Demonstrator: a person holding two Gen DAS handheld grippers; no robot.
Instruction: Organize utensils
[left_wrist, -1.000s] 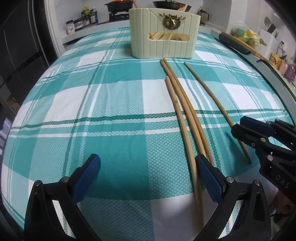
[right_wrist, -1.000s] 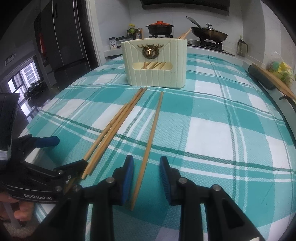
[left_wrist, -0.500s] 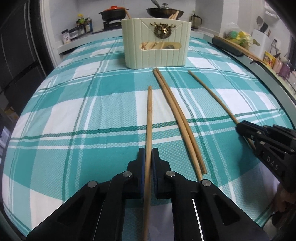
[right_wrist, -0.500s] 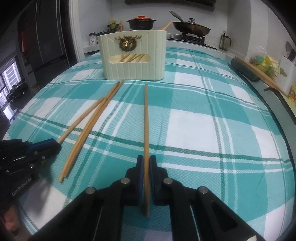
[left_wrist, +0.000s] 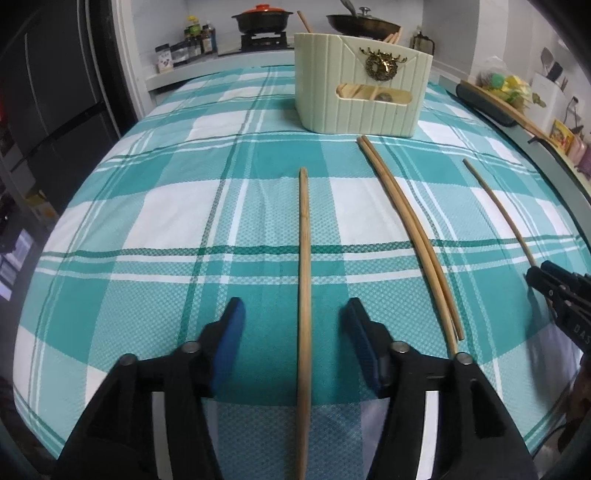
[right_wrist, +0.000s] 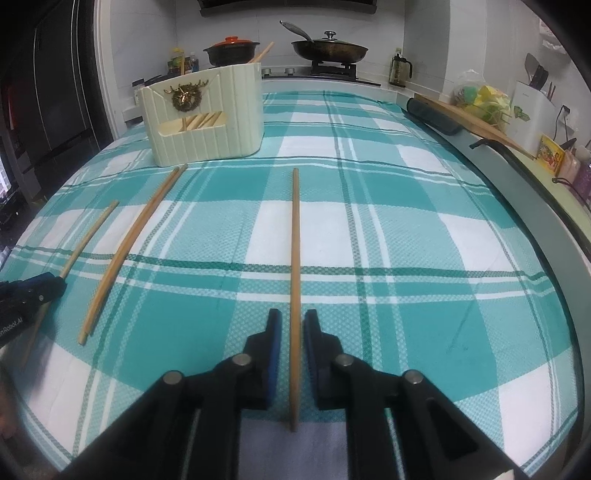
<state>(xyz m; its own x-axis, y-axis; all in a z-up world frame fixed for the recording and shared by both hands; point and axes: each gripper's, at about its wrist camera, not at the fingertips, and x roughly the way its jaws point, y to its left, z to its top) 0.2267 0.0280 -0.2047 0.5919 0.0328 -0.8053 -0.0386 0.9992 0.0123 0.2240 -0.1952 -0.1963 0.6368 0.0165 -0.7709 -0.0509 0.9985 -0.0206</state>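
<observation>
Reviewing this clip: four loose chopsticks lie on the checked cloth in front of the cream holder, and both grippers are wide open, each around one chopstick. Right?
Not quite. The left gripper is wide open around its chopstick, but in the right wrist view the right gripper is nearly closed, its pads close beside its chopstick. Four loose chopsticks in front of the cream holder is correct.

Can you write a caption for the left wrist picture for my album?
Open left gripper straddles one chopstick on the checked tablecloth.

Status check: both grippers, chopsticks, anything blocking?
Left gripper open, chopstick loose between jaws. Right gripper barely open around second chopstick. Loose pair lies between them; holder unblocked.
</observation>
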